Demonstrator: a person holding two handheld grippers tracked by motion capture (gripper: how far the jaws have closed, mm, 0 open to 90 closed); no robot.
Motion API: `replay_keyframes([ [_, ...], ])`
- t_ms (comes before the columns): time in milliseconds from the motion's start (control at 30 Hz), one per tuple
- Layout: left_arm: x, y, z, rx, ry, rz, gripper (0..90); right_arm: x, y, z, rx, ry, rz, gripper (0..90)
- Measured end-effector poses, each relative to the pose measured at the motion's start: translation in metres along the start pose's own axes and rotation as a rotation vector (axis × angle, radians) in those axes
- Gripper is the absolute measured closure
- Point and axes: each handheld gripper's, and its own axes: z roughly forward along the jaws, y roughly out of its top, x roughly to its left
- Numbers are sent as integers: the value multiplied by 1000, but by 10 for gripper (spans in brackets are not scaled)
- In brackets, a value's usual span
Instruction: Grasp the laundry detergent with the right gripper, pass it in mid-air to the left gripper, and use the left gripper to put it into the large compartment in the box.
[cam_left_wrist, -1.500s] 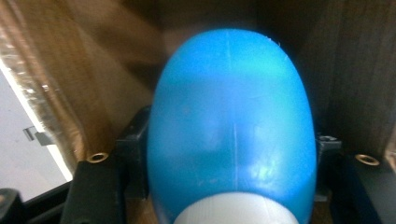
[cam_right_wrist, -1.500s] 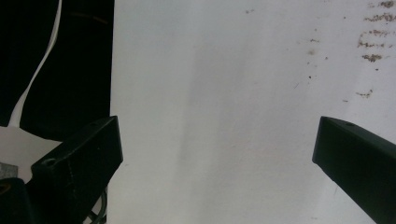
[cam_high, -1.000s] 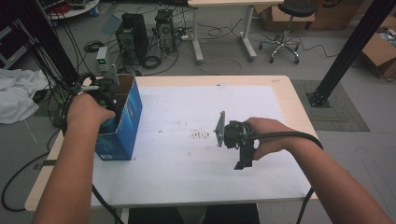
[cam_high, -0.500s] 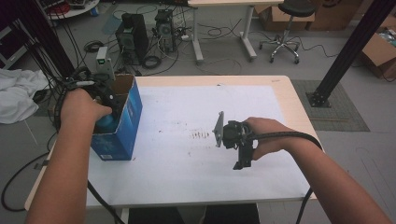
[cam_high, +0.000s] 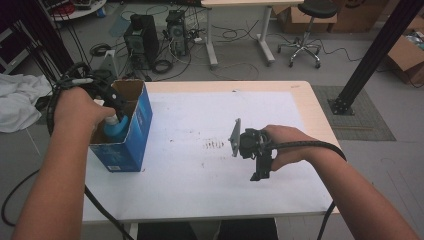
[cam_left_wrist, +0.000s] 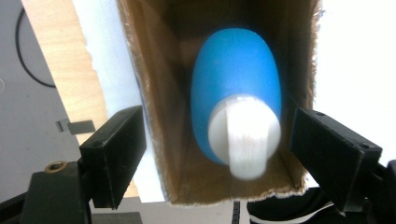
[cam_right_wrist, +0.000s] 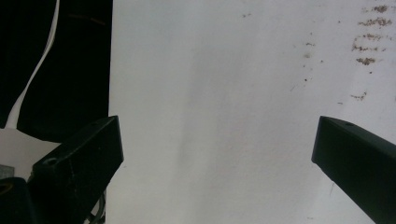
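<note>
A blue cardboard box stands open-topped at the table's left side. Inside it stands a blue bottle with a white cap, seen from above as the bottle between the brown box walls. My left gripper hovers over the box's far left rim. The left gripper is open, its jaws wide apart on either side of the cap without touching it. My right gripper rests low at centre right, and the right gripper is open over bare white table.
The white table cover has small brown stains near the middle. Wooden table edges frame it. On the floor behind are computer towers, cables, a stool and a black post.
My left hand and gripper have drawn back toward the far left over the box, and the bottle's cap now shows beside them. The right gripper has stayed put.
</note>
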Motion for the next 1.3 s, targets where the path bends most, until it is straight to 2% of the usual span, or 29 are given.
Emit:
replay_keyframes([
  [133,-4,-2,-9,-8,11,18,156,0,0,0,-1,-1,-1,16],
  [200,-5,-3,-13,-13,2,34,152,0,-1,0,-3,-2,-3,17],
  [367,-15,-4,-21,-29,13,68,140,1,-1,0,-1,-1,0,17],
  [400,-18,-4,-23,-31,19,85,138,1,-1,0,-2,-1,0,17],
  [567,-29,-5,-27,-49,43,127,94,2,-2,1,-4,0,5,17],
  [833,-44,-4,-32,-55,48,188,38,4,-5,0,-1,0,12,17],
  [967,-49,-4,-34,-59,49,201,32,4,-6,-1,1,1,15,18],
  [1300,-69,-5,-41,-93,77,318,1,5,-9,0,3,7,24,18],
])
